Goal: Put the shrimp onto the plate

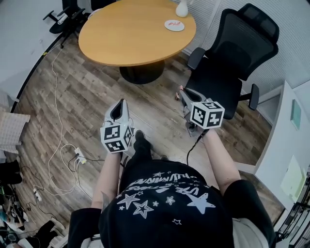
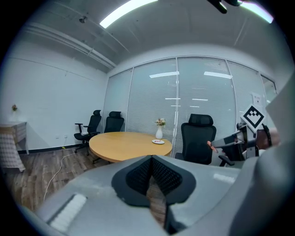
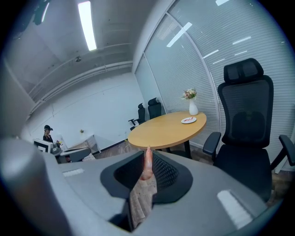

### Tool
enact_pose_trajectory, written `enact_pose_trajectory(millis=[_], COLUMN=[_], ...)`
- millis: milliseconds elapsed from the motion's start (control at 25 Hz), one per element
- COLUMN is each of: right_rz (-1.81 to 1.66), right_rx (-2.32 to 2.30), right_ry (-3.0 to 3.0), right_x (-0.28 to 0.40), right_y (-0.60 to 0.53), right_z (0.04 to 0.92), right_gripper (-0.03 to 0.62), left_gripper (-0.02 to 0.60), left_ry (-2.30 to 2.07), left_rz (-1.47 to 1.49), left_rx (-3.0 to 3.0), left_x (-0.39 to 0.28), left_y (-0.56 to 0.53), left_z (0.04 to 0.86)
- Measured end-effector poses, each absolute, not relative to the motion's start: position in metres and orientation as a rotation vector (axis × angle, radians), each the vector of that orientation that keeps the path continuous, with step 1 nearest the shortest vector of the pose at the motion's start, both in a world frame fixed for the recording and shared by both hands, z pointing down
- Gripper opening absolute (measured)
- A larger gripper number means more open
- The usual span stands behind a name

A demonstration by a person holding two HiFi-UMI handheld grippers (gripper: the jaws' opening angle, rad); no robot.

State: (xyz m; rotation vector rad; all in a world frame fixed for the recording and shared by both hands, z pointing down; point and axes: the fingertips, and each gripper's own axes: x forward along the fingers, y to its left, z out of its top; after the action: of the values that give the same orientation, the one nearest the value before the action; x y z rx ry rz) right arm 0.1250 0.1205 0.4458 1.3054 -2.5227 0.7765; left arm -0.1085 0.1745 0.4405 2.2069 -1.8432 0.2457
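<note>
Head view has you standing well back from the round tabletop, both grippers held out over the wood floor. Your right gripper has the shrimp. In the right gripper view its jaws are closed on the pink body, which is pinched upright between the black pads with its tip poking out above them. So the shrimp is up in the air in your right hand, not on anything.

Your left gripper carries nothing. The left gripper view shows its jaws brought together at the tips, with only floor visible through the slit below them.

The plate sits on the far side of the tabletop, near the edge and just beside a white vase of flowers. It is well apart from the shrimp. There is something red on the plate already, too small to make out.

A black office chair stands right of the tabletop, close ahead of your right gripper. A white cable trails across the floor on your left.
</note>
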Motion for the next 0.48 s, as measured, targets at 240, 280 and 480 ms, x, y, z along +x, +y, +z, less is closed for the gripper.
enact_pose_trajectory(millis=[240,280,480], right_rz=[0.797,0.802,0.823], right_rx=[1.363,1.377,1.415], right_ry=[-2.481,-2.474,-2.465], right_x=[0.104,0.099,0.071], right_y=[0.065,0.054,0.010], right_z=[0.452,0.452,0.454], right_gripper=[0.058,0.058,0.058], left_gripper=[0.001,0.002,0.001], left_ry=[-1.783,-1.773,-1.737], left_rz=[0.258,0.263,0.271], left_rx=[2.233,2.239,2.264], left_x=[-0.135,-0.141,-0.165], left_y=[0.109,0.098,0.053], left_z=[0.447,0.448,0.451])
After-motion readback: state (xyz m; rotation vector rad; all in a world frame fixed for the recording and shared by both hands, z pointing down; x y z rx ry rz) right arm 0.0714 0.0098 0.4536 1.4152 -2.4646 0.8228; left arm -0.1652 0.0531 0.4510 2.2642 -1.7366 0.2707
